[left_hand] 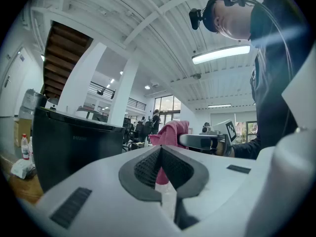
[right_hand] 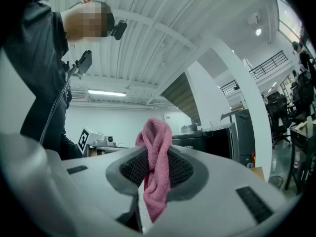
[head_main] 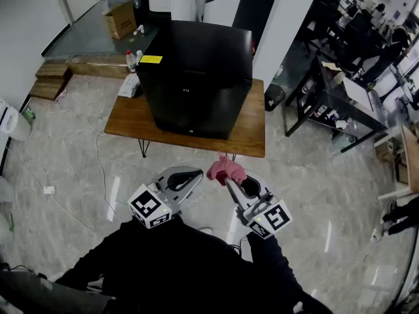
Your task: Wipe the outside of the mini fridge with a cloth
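Observation:
The black mini fridge [head_main: 196,77] stands on a low wooden table [head_main: 249,136]; it also shows at the left of the left gripper view, mini fridge [left_hand: 74,147], and in the right gripper view, mini fridge [right_hand: 210,139]. My right gripper [head_main: 229,178] is shut on a pink cloth [head_main: 226,169], held over the floor in front of the table. The cloth [right_hand: 155,167] sticks up bunched between its jaws. My left gripper [head_main: 193,173] is beside it, jaws together with nothing in them; the pink cloth [left_hand: 170,132] shows beyond them.
A bottle [head_main: 131,61] and a white packet [head_main: 129,87] lie on the table's left end. A cable [head_main: 98,156] trails over the marble floor. Desks and chairs [head_main: 340,103] stand at the right, a cardboard box [head_main: 120,19] at the back.

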`<state>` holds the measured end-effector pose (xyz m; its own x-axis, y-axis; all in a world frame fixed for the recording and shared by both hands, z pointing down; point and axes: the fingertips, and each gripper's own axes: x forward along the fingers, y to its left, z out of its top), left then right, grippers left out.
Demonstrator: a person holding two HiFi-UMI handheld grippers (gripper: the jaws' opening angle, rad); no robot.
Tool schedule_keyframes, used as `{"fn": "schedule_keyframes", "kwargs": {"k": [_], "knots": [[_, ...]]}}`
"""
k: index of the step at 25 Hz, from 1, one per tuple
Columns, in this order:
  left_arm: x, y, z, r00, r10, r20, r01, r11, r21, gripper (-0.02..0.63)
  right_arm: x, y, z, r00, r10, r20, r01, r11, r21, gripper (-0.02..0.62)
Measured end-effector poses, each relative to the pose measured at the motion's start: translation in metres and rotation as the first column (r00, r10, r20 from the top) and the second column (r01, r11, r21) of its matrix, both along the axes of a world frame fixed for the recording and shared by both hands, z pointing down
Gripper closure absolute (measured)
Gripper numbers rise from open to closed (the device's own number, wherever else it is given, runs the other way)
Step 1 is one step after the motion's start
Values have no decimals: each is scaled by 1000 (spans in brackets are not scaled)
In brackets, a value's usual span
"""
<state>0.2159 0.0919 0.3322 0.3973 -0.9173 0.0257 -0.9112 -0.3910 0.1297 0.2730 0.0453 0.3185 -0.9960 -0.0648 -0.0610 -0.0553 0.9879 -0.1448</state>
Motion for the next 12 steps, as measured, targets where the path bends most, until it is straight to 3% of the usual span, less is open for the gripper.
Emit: {"fn": "schedule_keyframes", "kwargs": {"k": [6, 12], "knots": [[9, -13, -4, 1000, -3, 16, 2, 999, 33, 600, 4, -6, -3, 1000, -10, -5, 11, 999, 53, 505], [17, -20, -4, 1000, 1, 11, -1, 1000, 31, 600, 12, -12, -2, 1000, -9, -4, 9, 999, 42, 505]]}}
